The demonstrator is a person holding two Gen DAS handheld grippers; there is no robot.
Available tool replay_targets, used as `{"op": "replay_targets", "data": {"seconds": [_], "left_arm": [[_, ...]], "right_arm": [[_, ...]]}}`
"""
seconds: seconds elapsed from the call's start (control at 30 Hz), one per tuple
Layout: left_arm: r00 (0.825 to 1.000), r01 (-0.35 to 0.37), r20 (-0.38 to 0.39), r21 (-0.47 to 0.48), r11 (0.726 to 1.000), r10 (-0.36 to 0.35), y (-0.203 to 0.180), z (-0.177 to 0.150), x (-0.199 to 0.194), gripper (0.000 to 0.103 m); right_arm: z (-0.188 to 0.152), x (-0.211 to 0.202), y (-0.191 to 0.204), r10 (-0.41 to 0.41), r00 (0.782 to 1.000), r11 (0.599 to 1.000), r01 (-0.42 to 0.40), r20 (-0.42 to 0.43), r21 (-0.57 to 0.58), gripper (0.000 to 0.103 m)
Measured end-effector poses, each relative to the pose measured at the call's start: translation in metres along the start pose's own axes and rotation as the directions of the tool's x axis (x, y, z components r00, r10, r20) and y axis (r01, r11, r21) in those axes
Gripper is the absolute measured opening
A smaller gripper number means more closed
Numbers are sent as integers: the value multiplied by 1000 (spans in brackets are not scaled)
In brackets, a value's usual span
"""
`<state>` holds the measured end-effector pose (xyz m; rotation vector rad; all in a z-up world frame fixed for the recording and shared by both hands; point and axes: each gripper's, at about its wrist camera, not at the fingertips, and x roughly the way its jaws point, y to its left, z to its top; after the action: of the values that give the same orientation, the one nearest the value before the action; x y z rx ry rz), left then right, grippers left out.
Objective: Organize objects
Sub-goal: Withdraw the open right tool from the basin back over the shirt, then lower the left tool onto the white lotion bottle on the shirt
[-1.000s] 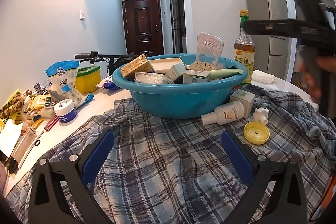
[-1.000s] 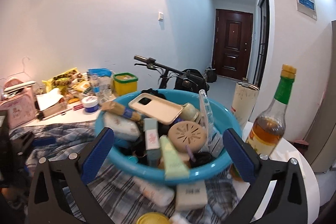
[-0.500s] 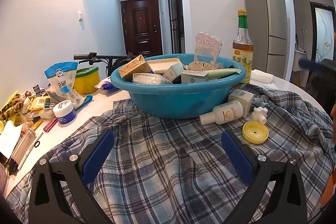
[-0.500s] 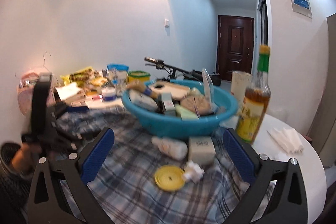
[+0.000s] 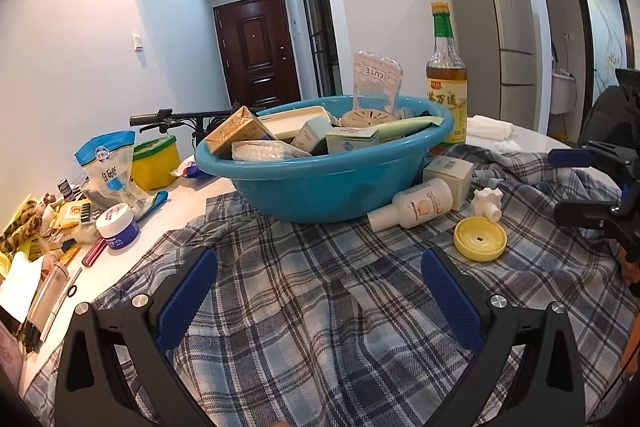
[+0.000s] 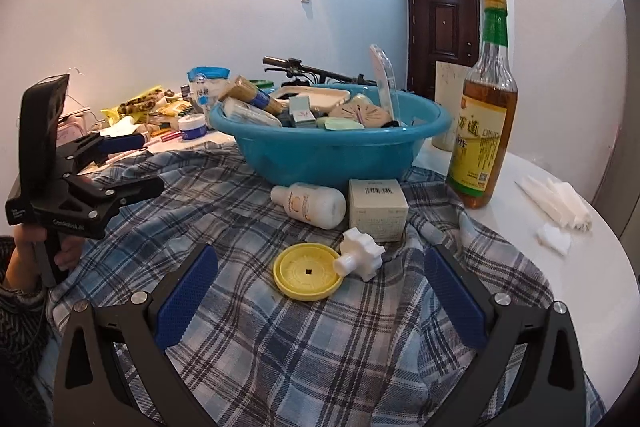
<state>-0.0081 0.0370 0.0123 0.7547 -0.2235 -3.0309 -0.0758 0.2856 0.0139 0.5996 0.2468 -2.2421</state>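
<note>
The white bottle (image 6: 310, 205) lies on its side on the plaid cloth (image 6: 280, 339), just in front of the blue basin (image 6: 328, 151). Its long axis runs left to right in the right wrist view, and its narrow cap end points to the left, a little toward the basin. Just beside its base stands a small cream box (image 6: 378, 209), with the barcode face up. In front of them a round yellow lid (image 6: 308, 277) lies flat, and a white knob (image 6: 360, 253) lies tipped against its rim. The basin is full of small boxes, tubes and packets. To the right of it an upright oil bottle (image 6: 482, 123) stands on the white table (image 6: 592, 267).

The right gripper (image 6: 320, 299) has its jaws spread wide and holds nothing; the yellow lid is between the blue pads (image 6: 186, 295), a bit further ahead. The left gripper (image 5: 318, 303) is also spread wide and empty, low over the cloth. A hand (image 6: 30, 241) holds its handle.
</note>
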Motion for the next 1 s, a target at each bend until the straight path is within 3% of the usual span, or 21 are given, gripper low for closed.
{"op": "replay_targets", "data": {"seconds": [0.47, 0.6, 0.83, 0.93, 1.0], "left_arm": [[1000, 20, -14, -47, 999, -21, 7, -1, 3, 103], [999, 10, 33, -39, 999, -9, 6, -2, -7, 103], [996, 83, 8, 20, 996, -83, -10, 2, -2, 103], [972, 219, -78, -55, 974, -222, -17, 13, 17, 103], [958, 258, -107, -82, 963, -266, -25, 20, 28, 103]], "right_arm": [[0, 4, -2, 4, 1000, 1000, -3, -21, 15, 103], [0, 4, -3, 5, 1000, 1000, -5, -24, 16, 103], [0, 1, -4, 6, 1000, 1000, -6, -5, 22, 103], [-1, -3, -4, -2, 1000, 1000, 2, 16, 22, 103], [-1, -5, -3, -4, 1000, 1000, 3, 27, 17, 103]]}}
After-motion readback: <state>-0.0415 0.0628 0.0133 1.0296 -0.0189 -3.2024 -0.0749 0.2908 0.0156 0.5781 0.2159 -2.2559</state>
